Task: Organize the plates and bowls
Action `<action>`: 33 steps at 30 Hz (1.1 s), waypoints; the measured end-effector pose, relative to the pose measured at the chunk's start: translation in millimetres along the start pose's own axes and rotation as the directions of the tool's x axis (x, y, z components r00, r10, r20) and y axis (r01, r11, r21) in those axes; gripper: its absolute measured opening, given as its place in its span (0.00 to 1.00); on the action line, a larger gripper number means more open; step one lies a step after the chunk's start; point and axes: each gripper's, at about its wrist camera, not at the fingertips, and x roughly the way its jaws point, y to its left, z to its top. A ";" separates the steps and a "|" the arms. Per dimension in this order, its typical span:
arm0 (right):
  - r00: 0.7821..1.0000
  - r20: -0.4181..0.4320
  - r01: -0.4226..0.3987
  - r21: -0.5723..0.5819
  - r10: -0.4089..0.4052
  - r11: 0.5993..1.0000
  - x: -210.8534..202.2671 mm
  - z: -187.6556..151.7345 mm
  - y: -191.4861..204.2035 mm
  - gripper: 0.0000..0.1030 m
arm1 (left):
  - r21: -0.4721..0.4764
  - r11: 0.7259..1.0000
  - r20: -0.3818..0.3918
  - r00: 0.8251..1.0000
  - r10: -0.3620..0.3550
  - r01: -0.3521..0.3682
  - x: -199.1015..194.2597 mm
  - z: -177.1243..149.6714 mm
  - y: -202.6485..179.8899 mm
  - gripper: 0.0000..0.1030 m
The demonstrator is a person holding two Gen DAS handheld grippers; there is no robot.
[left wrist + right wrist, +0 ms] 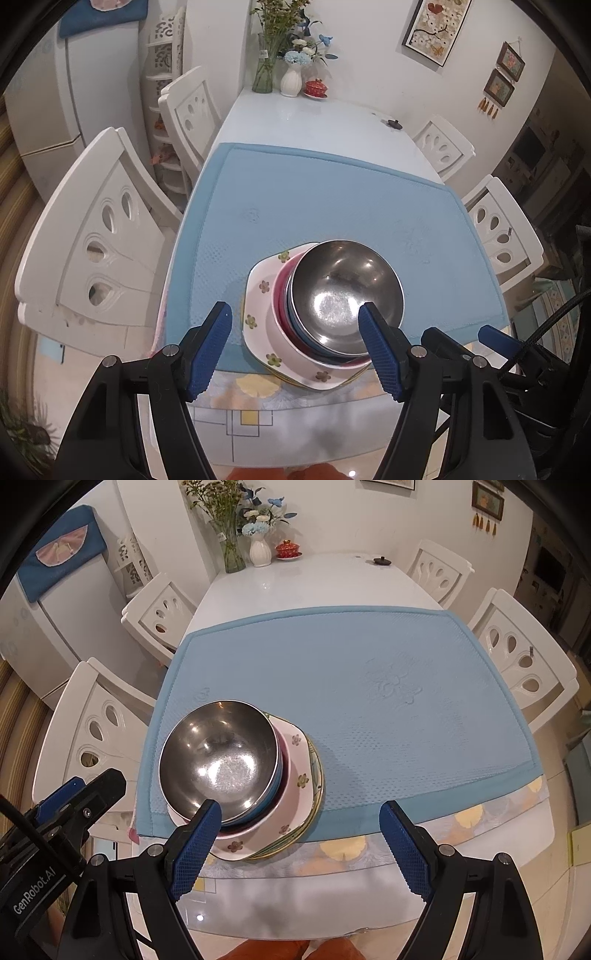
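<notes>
1. A stack of dishes is sitting at the near edge of a blue mat on the white table, partly overhanging the mat's front border.
2. The stack is consisting, top to bottom, of a steel bowl, a blue bowl and a red bowl nested beneath it, a pink flowered plate, and a yellow-green rimmed plate showing at the bottom edge.
3. The left gripper is hovering above the stack with its jaws standing apart and gripping nothing. The stack is lying between and beyond the blue pads; the right-hand pad is overlapping the steel bowl's near rim in the left wrist view, but contact cannot be confirmed.
4. The right gripper is likewise holding its jaws wide and empty. The stack is sitting off to its left side: only its left pad is overlapping the steel bowl's near rim, while the right pad is hanging over bare mat and table edge, well apart from the dishes.
5. Each gripper is showing at the margin of the other's view, positioned side by side.
6. Vases with flowers and a red lidded cup are standing at the table's far end; white chairs are flanking both sides.
</notes>
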 end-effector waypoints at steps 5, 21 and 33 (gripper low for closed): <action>1.000 -0.016 -0.003 0.010 0.003 1.000 7.7 1.2 2.0 0.83 | 0.026 1.000 -0.004 1.000 0.000 0.000 6.5 4.5 0.4 0.67; 0.998 -0.046 0.037 0.035 -0.036 0.999 26.5 15.6 -4.6 0.83 | 0.058 0.998 -0.028 0.999 -0.025 0.026 34.3 21.8 -7.0 0.67; 0.998 -0.054 0.021 -0.019 -0.022 1.000 32.2 31.1 -39.8 0.83 | 0.174 0.969 -0.021 0.983 0.185 -0.178 54.3 37.5 -54.1 0.67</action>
